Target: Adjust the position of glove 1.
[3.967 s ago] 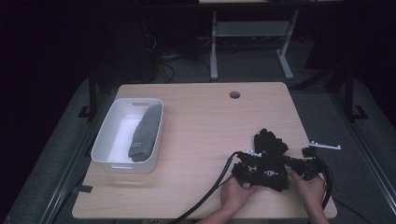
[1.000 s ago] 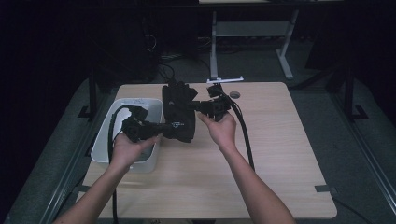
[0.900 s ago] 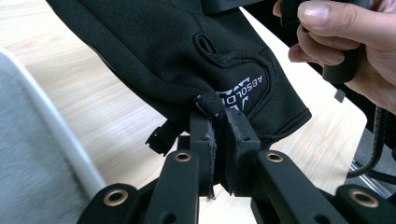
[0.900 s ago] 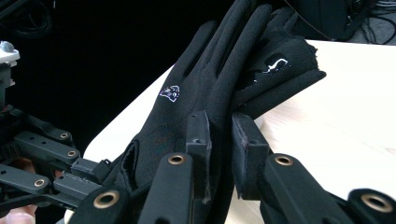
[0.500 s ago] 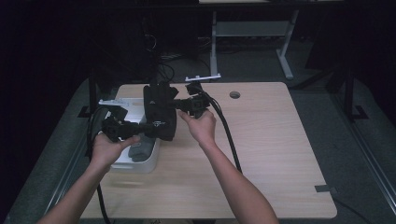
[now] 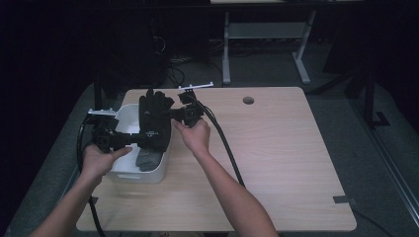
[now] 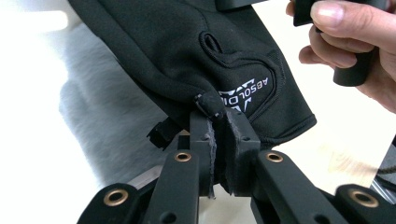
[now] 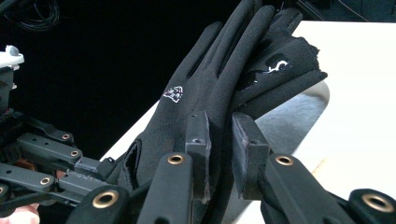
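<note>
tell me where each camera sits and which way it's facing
High view: fixed above the person's side, looking forward and down on the light wooden table; both forearms show, the grippers holding a black fabric glove over the white plastic bin.
Left gripper view: rides the left gripper, looking along its jaws shut on the glove's cuff.
Right gripper view: rides the right gripper, jaws shut on the glove.
All share the glove.
</note>
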`<state>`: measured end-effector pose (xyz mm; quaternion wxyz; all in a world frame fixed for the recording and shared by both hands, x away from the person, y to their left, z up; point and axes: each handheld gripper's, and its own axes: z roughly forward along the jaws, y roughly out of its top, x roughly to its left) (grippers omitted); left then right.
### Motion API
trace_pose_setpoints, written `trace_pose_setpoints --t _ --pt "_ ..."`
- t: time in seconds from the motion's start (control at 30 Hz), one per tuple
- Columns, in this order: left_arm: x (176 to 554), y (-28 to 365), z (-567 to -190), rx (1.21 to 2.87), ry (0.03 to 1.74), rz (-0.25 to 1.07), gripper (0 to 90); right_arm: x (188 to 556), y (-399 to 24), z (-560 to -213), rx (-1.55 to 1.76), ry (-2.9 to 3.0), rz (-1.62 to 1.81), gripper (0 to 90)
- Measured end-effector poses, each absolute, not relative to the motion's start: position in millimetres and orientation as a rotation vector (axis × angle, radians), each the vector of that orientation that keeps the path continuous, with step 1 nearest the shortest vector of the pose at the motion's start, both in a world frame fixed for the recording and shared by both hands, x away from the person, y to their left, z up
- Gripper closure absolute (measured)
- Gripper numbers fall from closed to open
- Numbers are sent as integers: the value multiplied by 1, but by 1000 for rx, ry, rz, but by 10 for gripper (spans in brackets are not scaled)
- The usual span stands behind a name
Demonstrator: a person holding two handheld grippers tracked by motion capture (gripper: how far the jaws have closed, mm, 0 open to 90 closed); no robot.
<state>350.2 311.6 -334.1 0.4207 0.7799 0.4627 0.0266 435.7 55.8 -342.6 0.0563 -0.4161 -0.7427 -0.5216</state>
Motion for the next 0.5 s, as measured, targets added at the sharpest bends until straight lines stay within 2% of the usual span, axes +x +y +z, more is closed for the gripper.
trace_pose_setpoints --t 0.5 --pt "356 337 -357 1999 1236 27 825 440 87 -375 -1279 -2261 -1499 774"
